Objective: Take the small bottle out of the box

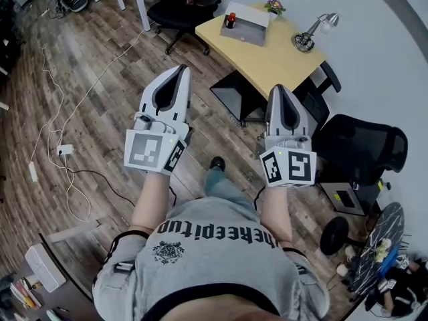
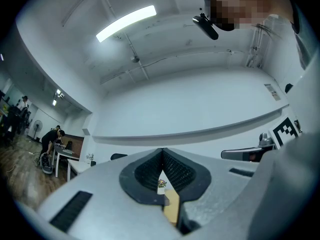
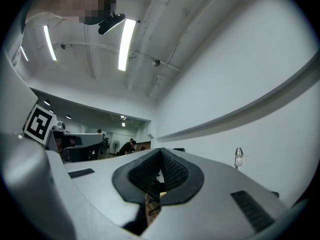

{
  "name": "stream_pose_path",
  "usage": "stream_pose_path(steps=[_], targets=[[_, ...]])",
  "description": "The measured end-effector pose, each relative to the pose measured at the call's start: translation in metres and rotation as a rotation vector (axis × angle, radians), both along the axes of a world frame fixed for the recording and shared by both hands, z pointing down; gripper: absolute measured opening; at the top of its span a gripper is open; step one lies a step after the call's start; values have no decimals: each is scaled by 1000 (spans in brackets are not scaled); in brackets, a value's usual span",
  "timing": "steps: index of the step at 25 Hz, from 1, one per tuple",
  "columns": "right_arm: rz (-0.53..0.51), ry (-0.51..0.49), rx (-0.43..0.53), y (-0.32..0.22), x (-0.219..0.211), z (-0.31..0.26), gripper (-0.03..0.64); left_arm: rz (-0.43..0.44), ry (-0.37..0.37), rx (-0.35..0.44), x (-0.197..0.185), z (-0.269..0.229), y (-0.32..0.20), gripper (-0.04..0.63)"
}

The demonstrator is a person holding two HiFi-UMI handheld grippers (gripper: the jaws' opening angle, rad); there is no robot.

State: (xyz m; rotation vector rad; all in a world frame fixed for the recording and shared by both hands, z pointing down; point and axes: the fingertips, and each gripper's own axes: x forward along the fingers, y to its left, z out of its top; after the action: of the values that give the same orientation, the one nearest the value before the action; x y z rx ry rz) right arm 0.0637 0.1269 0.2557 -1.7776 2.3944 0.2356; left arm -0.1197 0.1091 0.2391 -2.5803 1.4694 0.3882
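Head view showed the box (image 1: 249, 29) holding the small bottle (image 1: 231, 21) well ahead, between the clenched, empty left gripper (image 1: 179, 70) and right gripper (image 1: 279, 89).

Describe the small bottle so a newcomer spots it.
Find the light wooden desk by the wall. A shallow grey box lies at its far end; the small dark red bottle stands at its left end, the only item in it.
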Motion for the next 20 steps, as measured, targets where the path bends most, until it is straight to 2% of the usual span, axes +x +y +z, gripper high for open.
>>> stream_pose_path(steps=[10,20], targets=[[-29,-2,16,-99,34,-11,2,-18,-9,15,36,-11,-93,3],[-66,-3,30,-176,59,-15,2,-54,-19,24,63,-14,-164,3]])
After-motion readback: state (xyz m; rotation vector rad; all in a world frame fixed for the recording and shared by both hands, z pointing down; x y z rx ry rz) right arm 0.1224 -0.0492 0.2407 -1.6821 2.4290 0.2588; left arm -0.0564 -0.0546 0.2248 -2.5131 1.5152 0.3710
